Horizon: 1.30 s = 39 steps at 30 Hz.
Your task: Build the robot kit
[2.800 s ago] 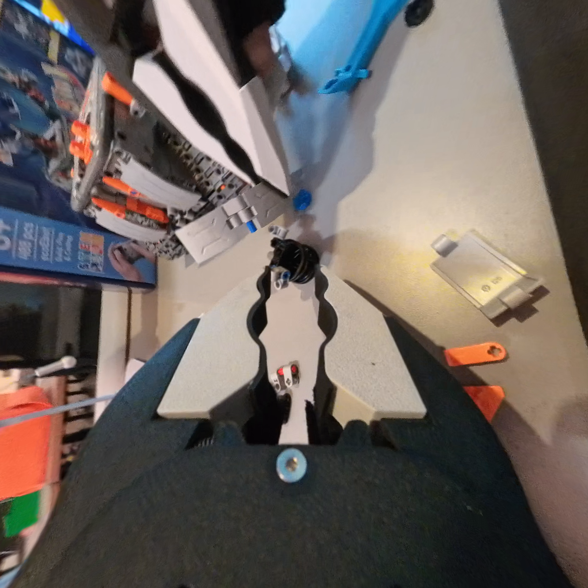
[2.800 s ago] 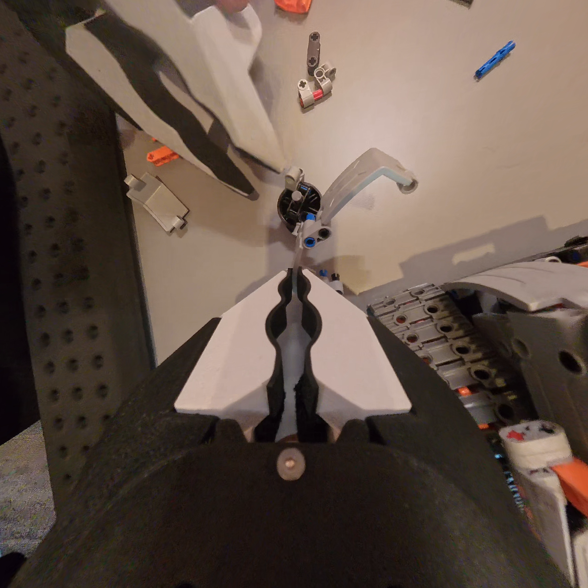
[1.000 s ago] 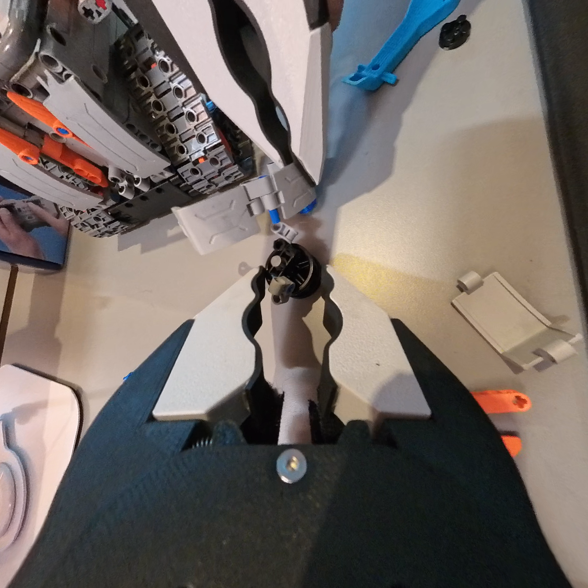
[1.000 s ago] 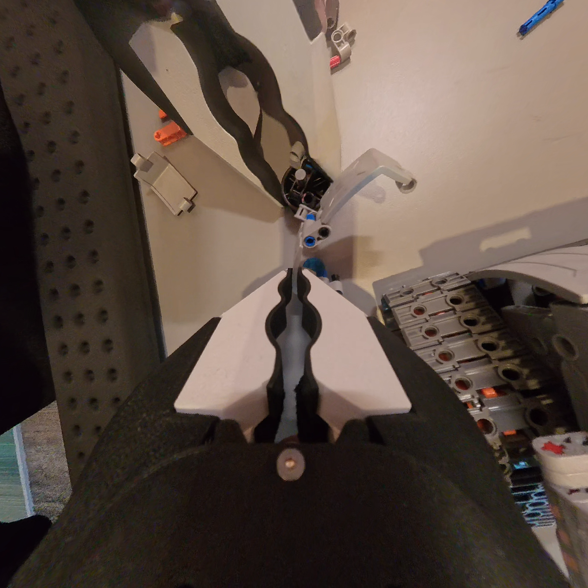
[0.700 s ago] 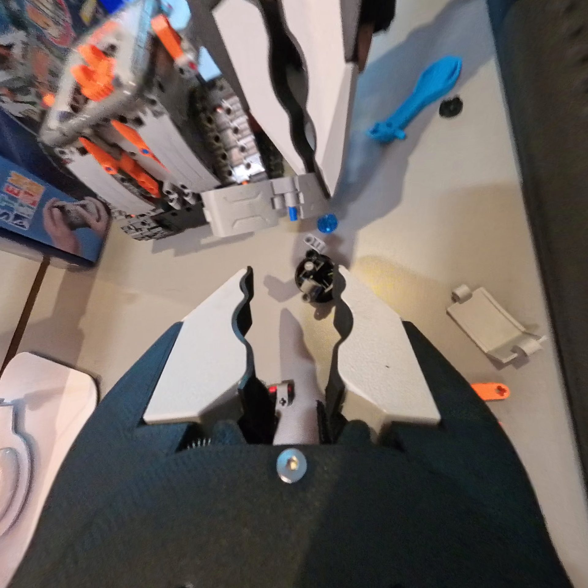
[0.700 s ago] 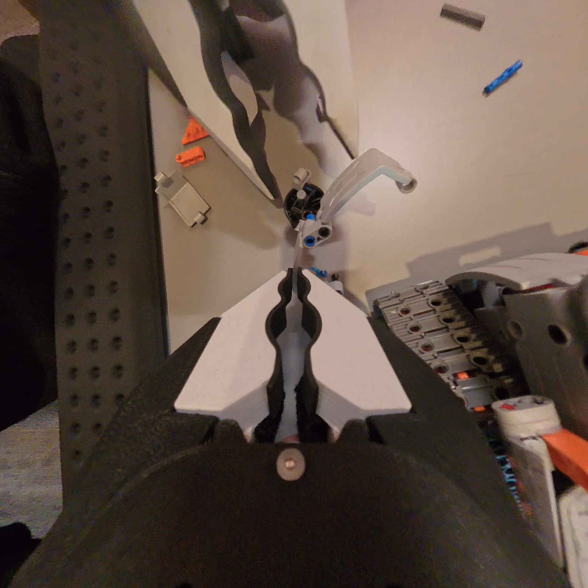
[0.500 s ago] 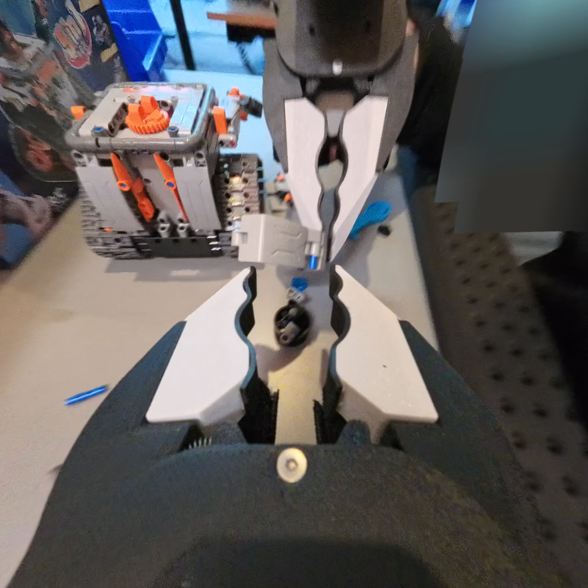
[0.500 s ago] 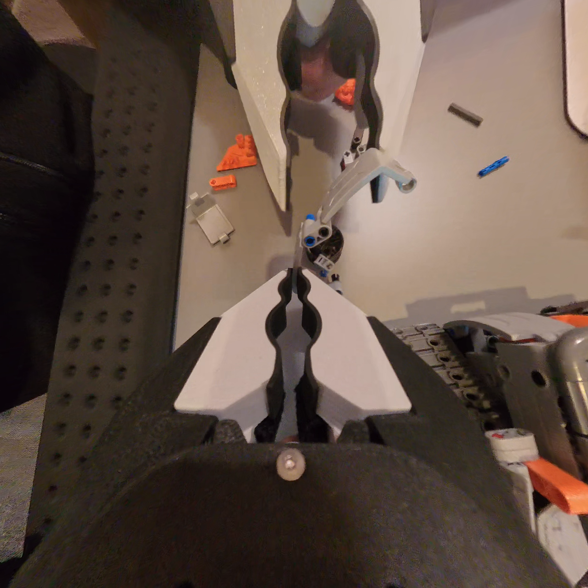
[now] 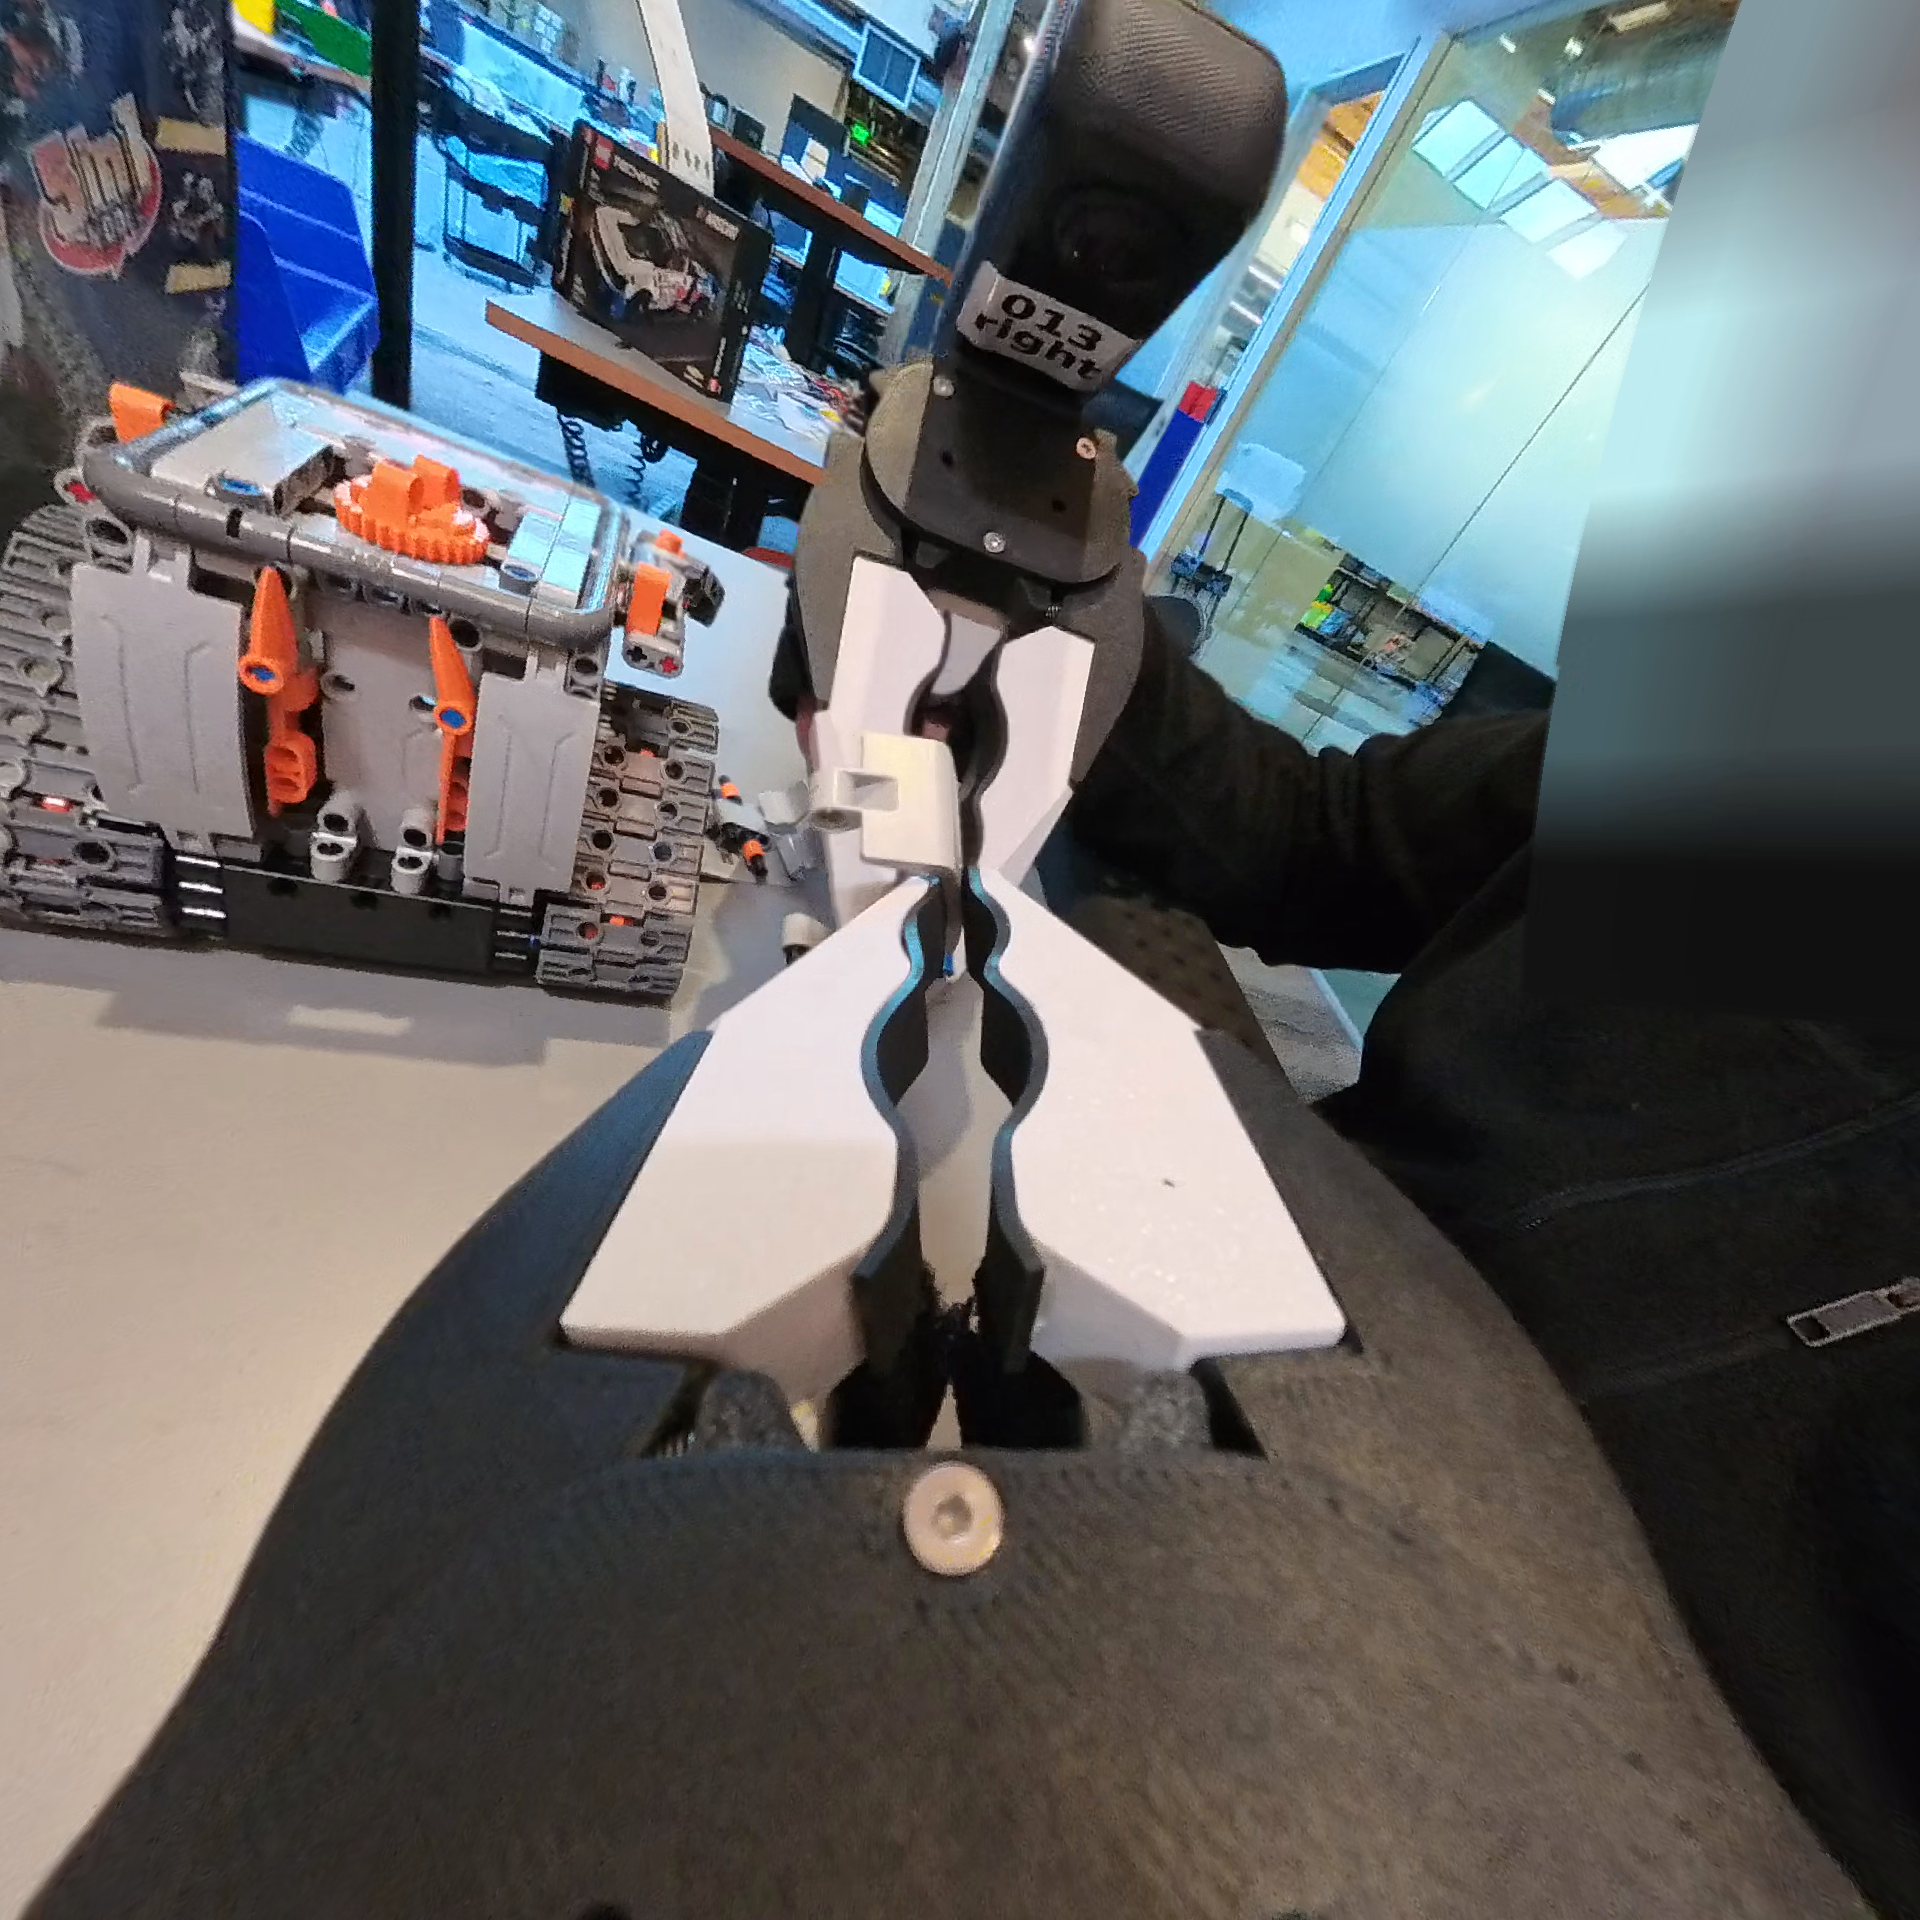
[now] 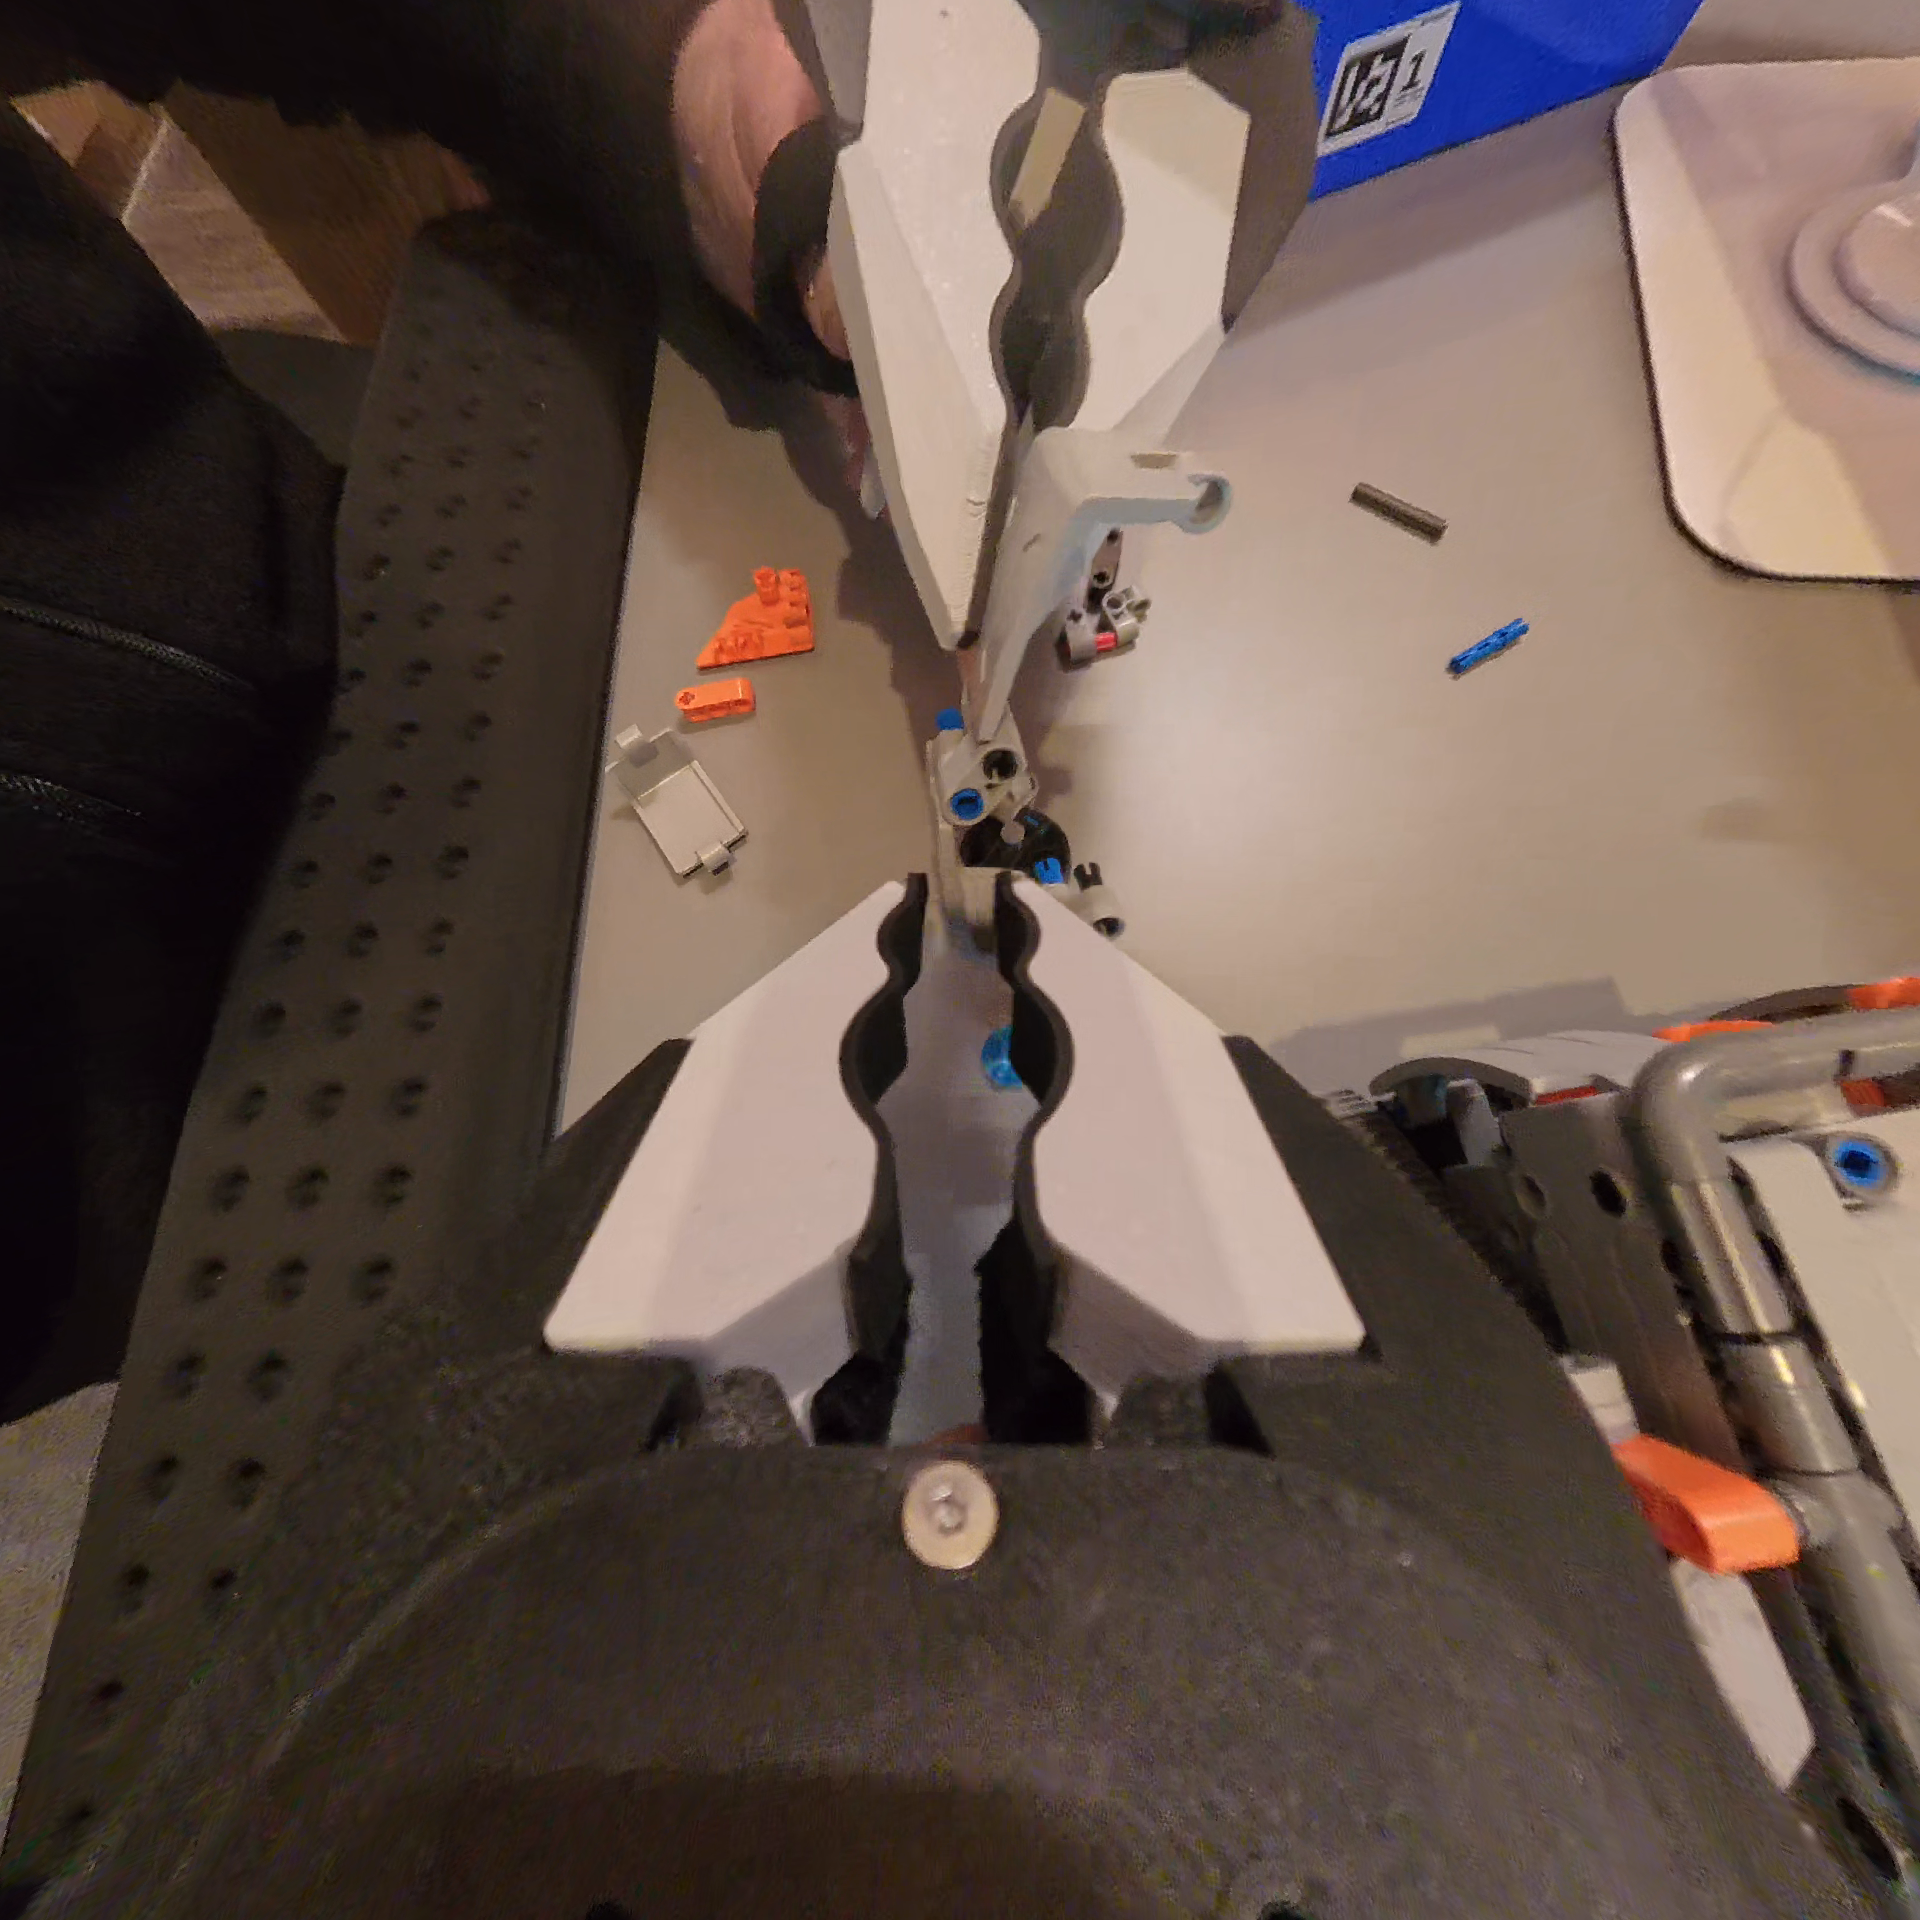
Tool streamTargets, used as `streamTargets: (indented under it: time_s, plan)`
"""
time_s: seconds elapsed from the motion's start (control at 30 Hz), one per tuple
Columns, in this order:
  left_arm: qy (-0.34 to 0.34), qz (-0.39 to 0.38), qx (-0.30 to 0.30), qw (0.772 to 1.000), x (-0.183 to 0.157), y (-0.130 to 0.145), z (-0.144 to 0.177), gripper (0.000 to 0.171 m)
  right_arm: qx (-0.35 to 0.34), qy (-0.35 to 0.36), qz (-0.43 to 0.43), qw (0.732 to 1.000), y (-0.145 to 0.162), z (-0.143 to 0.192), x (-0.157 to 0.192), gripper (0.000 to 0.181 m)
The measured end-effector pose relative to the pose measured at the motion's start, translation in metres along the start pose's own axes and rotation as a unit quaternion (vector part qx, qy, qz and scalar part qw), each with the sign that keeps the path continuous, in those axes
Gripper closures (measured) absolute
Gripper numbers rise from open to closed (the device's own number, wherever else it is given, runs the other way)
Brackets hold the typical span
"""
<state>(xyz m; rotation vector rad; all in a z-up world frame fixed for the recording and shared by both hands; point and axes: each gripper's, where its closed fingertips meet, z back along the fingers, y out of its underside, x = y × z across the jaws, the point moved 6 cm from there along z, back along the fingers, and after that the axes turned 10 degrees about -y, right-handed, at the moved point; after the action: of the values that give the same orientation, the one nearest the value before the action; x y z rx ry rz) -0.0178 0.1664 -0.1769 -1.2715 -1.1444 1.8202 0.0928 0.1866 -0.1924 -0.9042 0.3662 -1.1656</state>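
**Both grippers meeting at one grey panel**

Above the beige counter (image 10: 1455, 852), my right gripper (image 10: 961, 894) has its jaws closed on a light grey curved plastic building-toy panel (image 10: 1081, 509). My left gripper (image 9: 951, 883) meets that panel's far end with jaws nearly closed; whether they grip it I cannot tell. A grey-and-orange tracked toy vehicle (image 9: 343, 707) stands nearby.

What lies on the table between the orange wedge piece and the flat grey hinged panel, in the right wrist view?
One small orange connector piece lies between the orange wedge piece and the flat grey hinged panel; the table around it is bare. The right wrist view shows this.
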Motion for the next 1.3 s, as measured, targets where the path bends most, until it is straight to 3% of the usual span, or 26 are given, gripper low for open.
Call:
streamTargets:
  time_s: [0.13,0.27,0.43,0.6,0.7,0.87,1.03,1.3]
  plan:
    - [-0.007,-0.007,-0.011,1.000,0.000,-0.006,0.001,0.171,-0.022,-0.001,-0.010,1.000,-0.003,0.007,0.000,0.159]
    - [-0.030,-0.051,-0.015,0.998,-0.003,-0.007,0.003,0.171,-0.078,-0.007,-0.018,0.997,-0.011,0.014,-0.001,0.158]
    - [-0.064,-0.144,0.012,0.987,-0.015,-0.003,-0.006,0.171,-0.105,-0.011,-0.004,0.994,-0.020,0.011,0.000,0.174]
    - [-0.074,-0.150,0.018,0.986,-0.012,-0.001,-0.007,0.169,-0.092,0.003,0.003,0.996,-0.018,0.013,0.000,0.175]
    - [-0.097,-0.141,0.075,0.982,-0.003,0.011,-0.005,0.133,-0.073,0.013,-0.002,0.997,-0.012,0.015,-0.003,0.175]
    - [-0.166,-0.161,0.186,0.955,0.015,0.041,-0.001,0.115,-0.010,0.030,-0.009,0.999,0.004,0.010,-0.010,0.175]
    - [-0.178,-0.183,0.266,0.930,0.021,0.065,-0.008,0.116,0.036,0.024,-0.018,0.999,0.012,-0.002,-0.011,0.175]
    - [-0.163,-0.197,0.288,0.923,0.021,0.079,-0.018,0.143,0.069,0.016,-0.030,0.997,0.019,-0.015,-0.014,0.175]
